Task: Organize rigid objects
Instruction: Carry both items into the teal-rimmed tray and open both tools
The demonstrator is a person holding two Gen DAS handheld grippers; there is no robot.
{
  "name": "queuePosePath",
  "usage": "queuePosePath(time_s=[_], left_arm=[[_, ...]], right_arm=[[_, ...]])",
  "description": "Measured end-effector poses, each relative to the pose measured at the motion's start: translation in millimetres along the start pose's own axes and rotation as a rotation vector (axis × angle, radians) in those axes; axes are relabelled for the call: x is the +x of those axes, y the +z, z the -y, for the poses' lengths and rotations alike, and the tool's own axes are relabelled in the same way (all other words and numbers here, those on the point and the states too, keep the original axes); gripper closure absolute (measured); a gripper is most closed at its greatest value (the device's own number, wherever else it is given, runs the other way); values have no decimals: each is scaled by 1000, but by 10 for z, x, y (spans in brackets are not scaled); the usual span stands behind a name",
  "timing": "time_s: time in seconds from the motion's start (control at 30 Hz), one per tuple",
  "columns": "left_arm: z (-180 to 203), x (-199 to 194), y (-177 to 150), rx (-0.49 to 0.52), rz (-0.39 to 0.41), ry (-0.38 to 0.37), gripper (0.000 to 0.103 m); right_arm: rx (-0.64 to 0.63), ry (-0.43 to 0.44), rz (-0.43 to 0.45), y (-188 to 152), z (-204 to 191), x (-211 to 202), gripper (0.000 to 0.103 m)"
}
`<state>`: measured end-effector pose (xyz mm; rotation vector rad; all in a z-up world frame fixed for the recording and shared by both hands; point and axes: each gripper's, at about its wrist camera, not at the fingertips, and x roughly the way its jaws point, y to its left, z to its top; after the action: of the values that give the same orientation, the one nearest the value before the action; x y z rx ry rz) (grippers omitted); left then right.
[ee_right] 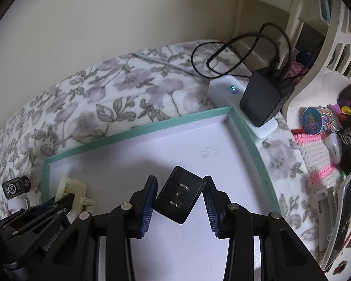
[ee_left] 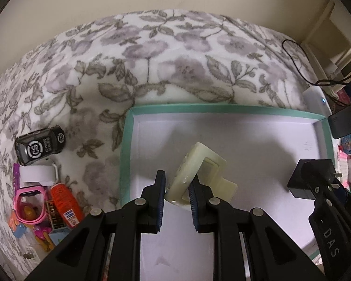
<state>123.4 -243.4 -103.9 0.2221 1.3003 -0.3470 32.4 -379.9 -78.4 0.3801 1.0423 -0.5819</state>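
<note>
Jaws of the left gripper (ee_left: 176,187) clamp a cream clip (ee_left: 200,178); the right gripper (ee_right: 180,193) clamps a black plug (ee_right: 179,194), both over the tray (ee_left: 245,112).

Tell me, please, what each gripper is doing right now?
Left gripper: closed on the cream hair clip over the tray.
Right gripper: closed on the black plug adapter.

Floral bed (ee_left: 152,53) under mint-rimmed tray (ee_left: 126,154)
</note>
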Motion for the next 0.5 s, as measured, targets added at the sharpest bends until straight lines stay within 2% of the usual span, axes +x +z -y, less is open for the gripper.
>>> queuePosePath(time_s=[0.5], left_arm=[[-51, -89, 7, -8, 14, -12, 82]], right_arm=[[21, -14, -33, 2, 38, 1, 60]])
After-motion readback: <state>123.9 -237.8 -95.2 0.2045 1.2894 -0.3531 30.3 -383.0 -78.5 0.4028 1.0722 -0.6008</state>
